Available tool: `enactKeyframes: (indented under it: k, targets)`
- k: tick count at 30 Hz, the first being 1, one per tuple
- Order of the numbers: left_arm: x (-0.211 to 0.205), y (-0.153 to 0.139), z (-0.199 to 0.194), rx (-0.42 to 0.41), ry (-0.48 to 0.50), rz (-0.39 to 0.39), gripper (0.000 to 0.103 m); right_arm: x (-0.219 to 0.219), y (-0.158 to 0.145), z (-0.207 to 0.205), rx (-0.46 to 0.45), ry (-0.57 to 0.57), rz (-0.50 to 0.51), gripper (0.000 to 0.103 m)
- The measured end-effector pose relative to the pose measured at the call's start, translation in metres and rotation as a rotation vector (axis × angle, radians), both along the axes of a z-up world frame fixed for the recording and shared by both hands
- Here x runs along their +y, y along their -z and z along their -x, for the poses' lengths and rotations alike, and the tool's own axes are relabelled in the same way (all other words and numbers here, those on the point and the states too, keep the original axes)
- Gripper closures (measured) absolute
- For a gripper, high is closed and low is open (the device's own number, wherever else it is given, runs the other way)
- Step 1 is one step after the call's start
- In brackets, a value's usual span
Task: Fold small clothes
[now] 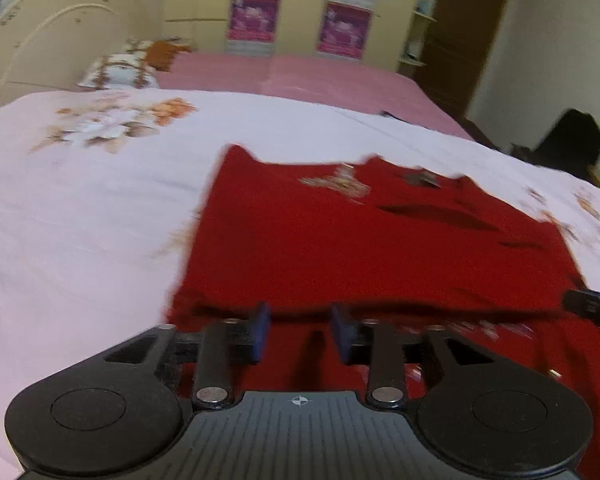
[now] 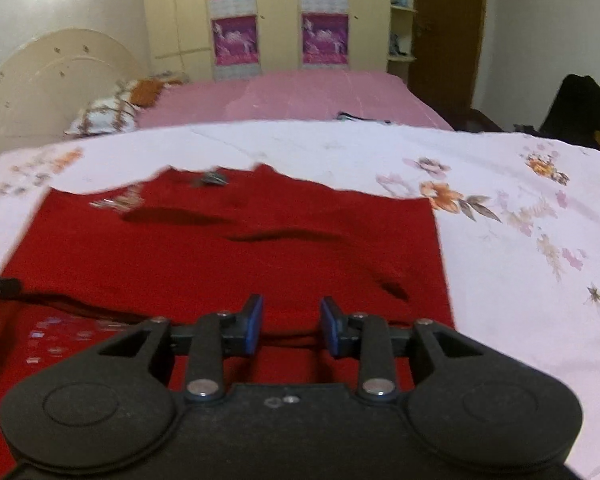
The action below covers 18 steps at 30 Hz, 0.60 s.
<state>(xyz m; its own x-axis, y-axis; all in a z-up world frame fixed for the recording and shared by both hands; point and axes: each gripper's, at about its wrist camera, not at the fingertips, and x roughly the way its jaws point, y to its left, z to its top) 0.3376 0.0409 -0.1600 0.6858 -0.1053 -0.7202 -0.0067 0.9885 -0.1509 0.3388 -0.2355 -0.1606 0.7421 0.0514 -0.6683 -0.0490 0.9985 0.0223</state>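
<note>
Red top (image 1: 360, 248) is spread mid-frame on the floral sheet (image 1: 80, 208), near hem doubled over, and both the left gripper (image 1: 300, 330) and right gripper (image 2: 290, 326) hang part-open and empty above that fold, probably just dropped to crease it.

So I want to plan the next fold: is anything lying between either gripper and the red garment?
Nothing visible does. The left gripper and the right gripper both sit right over the near edge of the red garment, jaws apart, with only red cloth showing in the gaps.
</note>
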Motion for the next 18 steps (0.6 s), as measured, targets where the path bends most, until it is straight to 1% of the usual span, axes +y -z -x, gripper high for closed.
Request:
enactKeyframes:
  k: [1, 2, 4, 6, 8, 10, 11, 13, 15, 17, 18]
  targets:
    - [-0.01, -0.001, 0.007, -0.004, 0.02, 0.008, 0.039, 0.006, -0.002, 0.005, -0.002, -0.014, -0.011, 0.072]
    - [-0.017, -0.002, 0.013, -0.015, 0.037, 0.009, 0.035, 0.013, -0.003, 0.01, -0.002, -0.028, -0.018, 0.072]
    - [-0.037, -0.002, 0.024, -0.021, 0.085, -0.009, 0.035, 0.03, -0.001, 0.019, 0.013, -0.073, -0.026, 0.073]
    - [-0.051, 0.001, 0.032, -0.014, 0.113, -0.019, 0.035, 0.042, 0.002, 0.026, 0.019, -0.106, -0.021, 0.073]
    - [-0.058, 0.007, 0.037, 0.004, 0.118, -0.034, 0.035, 0.053, 0.007, 0.034, 0.029, -0.139, -0.007, 0.073]
    - [-0.061, 0.017, 0.042, 0.026, 0.115, -0.067, 0.035, 0.058, 0.015, 0.041, 0.046, -0.156, 0.004, 0.073]
    - [-0.06, 0.019, 0.048, 0.002, 0.12, -0.09, 0.034, 0.057, 0.02, 0.045, 0.062, -0.167, 0.003, 0.073]
    - [-0.058, 0.018, 0.057, -0.004, 0.118, -0.127, 0.034, 0.051, 0.031, 0.056, 0.086, -0.174, 0.04, 0.074]
    - [-0.052, 0.017, 0.063, 0.002, 0.09, -0.134, 0.033, 0.037, 0.034, 0.067, 0.06, -0.162, 0.074, 0.074]
    - [-0.043, 0.018, 0.071, 0.006, 0.041, -0.147, 0.023, 0.02, 0.034, 0.073, 0.048, -0.133, 0.098, 0.073]
    - [-0.039, 0.019, 0.075, 0.009, 0.021, -0.151, 0.021, 0.011, 0.034, 0.074, 0.047, -0.117, 0.101, 0.073]
